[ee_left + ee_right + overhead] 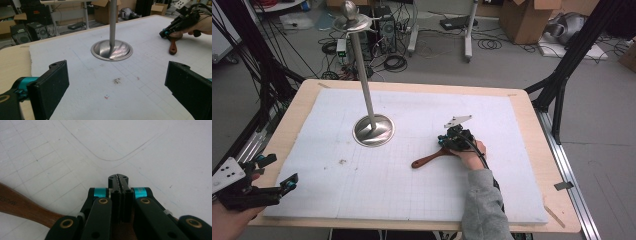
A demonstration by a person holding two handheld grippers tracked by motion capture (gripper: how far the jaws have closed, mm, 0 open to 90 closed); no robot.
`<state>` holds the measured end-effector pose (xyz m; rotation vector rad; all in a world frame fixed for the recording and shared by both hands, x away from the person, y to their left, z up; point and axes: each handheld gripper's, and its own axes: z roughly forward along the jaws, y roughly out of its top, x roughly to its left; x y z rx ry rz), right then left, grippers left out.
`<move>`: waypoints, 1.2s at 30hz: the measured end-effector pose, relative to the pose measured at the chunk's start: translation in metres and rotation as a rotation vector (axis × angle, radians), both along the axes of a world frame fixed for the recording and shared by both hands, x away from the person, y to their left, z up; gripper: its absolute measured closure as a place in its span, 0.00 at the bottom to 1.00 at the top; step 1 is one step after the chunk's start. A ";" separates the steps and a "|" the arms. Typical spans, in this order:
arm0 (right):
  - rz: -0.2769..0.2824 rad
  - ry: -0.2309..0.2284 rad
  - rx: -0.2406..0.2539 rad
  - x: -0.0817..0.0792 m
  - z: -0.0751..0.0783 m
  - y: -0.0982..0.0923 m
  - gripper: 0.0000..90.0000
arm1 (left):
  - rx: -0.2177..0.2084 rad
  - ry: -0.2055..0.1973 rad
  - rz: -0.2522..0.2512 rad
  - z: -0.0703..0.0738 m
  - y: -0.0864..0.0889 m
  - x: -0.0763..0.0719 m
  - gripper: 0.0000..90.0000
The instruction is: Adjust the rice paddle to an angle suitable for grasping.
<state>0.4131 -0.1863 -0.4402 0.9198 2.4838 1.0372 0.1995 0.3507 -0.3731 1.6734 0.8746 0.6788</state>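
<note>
A brown wooden utensil point(427, 160) lies on the white mat, its handle pointing left and its head hidden under a hand. My right gripper point(443, 142) rests on top of that end, jaws pressed together with nothing between the tips. In the right gripper view the shut right gripper point(118, 180) points over the mat, and the wooden handle point(22, 207) runs out from beneath it to the left. The left gripper point(281, 171) hovers at the table's near left corner, open and holding nothing. Its view shows the left gripper point(117, 85) facing the stand, with the utensil point(173, 47) far right.
A tall metal stand with a round base point(373, 131) rises from the mat left of centre, its pole point(362, 75) topped by a small cap. The white gridded mat point(362, 190) covers most of the wooden table point(297, 105). Cables and boxes lie on the floor beyond.
</note>
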 end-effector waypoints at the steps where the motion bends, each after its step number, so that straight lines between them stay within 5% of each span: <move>1: 0.000 0.000 0.000 0.000 0.000 0.000 1.00 | -0.001 0.000 0.003 0.000 0.001 0.000 0.07; 17: -0.008 0.033 -0.049 -0.005 0.005 -0.006 1.00 | -0.002 0.004 -0.013 0.000 -0.004 0.006 0.07; 36: 0.006 0.105 -0.046 -0.028 0.008 -0.021 1.00 | 0.008 0.020 -0.120 -0.001 -0.038 0.035 0.07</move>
